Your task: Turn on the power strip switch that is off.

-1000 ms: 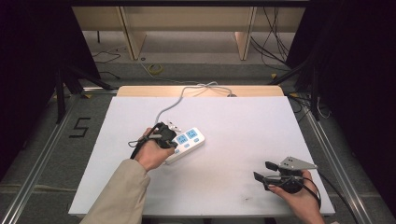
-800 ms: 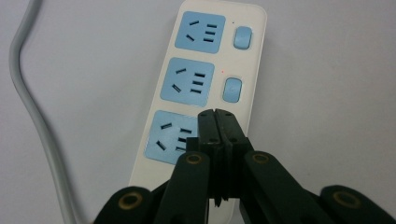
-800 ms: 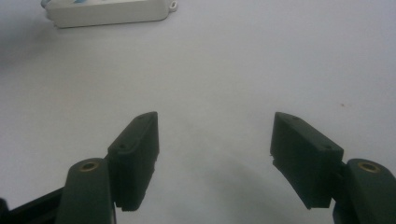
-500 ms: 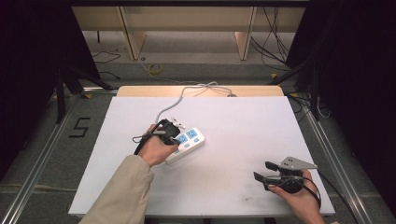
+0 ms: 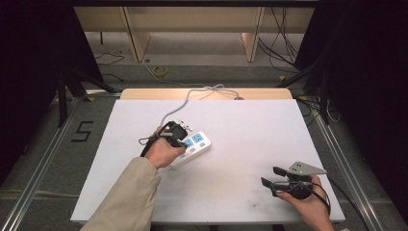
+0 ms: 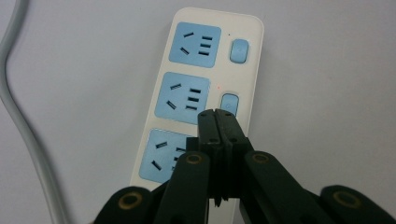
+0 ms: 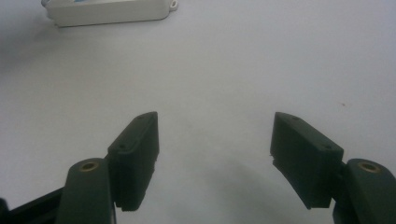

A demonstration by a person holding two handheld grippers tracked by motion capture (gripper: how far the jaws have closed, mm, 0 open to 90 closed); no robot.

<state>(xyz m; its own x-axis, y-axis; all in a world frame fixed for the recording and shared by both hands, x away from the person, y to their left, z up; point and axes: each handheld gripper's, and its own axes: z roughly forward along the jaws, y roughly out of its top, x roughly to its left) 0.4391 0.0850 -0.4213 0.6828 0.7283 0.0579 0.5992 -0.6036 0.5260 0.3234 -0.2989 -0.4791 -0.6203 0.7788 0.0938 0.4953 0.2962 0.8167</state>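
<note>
Now my left gripper (image 6: 217, 116) has its jaws pressed together, empty, making one blunt tip poised at the middle switch (image 6: 229, 103) of the white power strip (image 5: 195, 147), apparently to press it. That strip lies flat near the table (image 5: 250, 130) centre, its grey cord (image 5: 185, 103) running to the far edge. My right gripper (image 7: 215, 140) rests well apart, jaws spread wide, holding nothing.

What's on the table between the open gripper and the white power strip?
Nothing. In the high view, bare white table runs from the right gripper to the power strip. The right gripper view shows the same.
</note>
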